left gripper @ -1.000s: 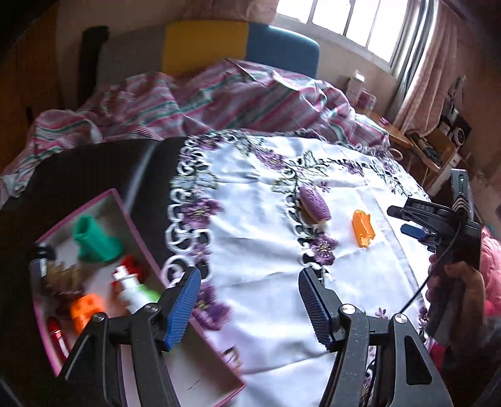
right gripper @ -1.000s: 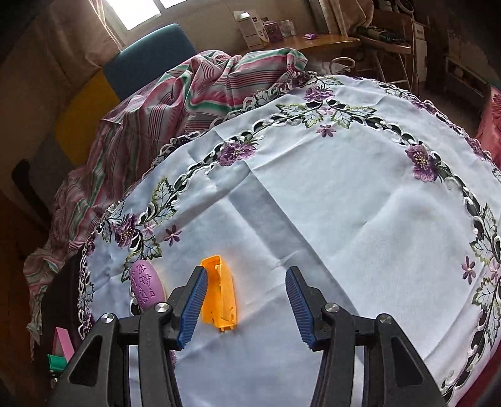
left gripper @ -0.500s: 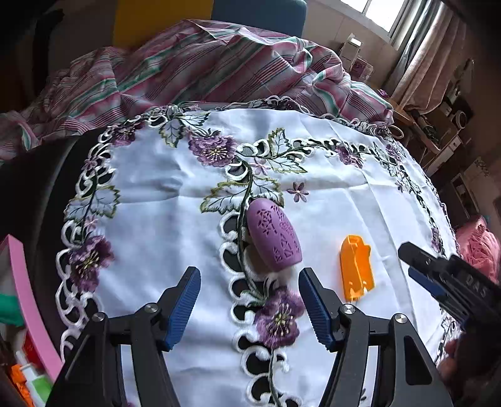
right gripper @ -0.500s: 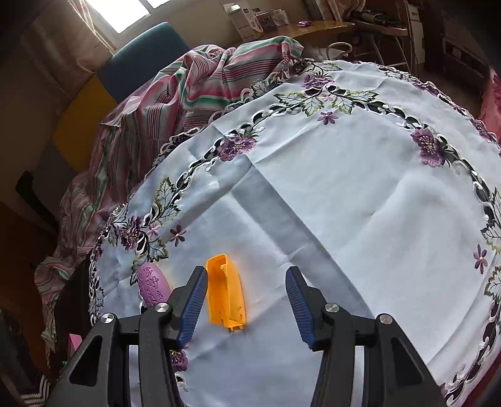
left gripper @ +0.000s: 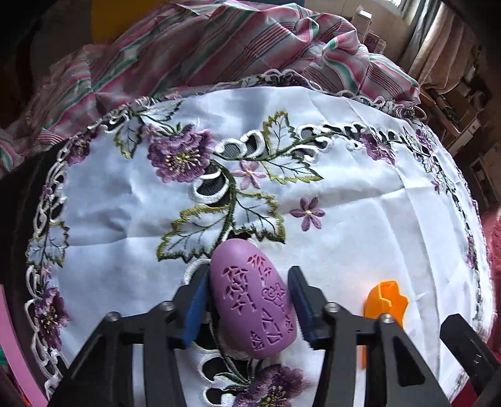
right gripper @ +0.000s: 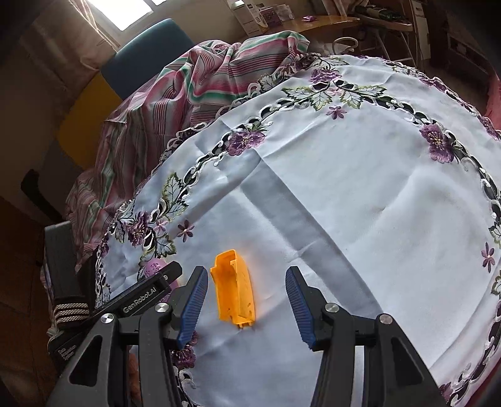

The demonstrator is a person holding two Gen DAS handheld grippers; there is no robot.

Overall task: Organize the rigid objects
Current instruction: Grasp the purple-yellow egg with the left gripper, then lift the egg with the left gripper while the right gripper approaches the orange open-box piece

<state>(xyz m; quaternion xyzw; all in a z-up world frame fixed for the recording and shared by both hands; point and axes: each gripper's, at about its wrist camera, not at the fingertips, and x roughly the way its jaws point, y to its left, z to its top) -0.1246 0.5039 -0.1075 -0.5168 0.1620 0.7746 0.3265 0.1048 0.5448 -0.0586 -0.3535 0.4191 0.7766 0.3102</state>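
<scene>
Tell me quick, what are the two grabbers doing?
Left gripper: closing around the purple egg-shaped thing.
Right gripper: open, holding nothing, orange piece between its fingers.

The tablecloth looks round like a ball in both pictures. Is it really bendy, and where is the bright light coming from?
Left wrist view: the fisheye lens bulges the flat tablecloth; its far embroidery smears a little, while the purple egg-shaped object stays sharp. Right wrist view: same bulge; daylight comes from the glaring window, and a soft grey shadow band crosses the cloth.
</scene>
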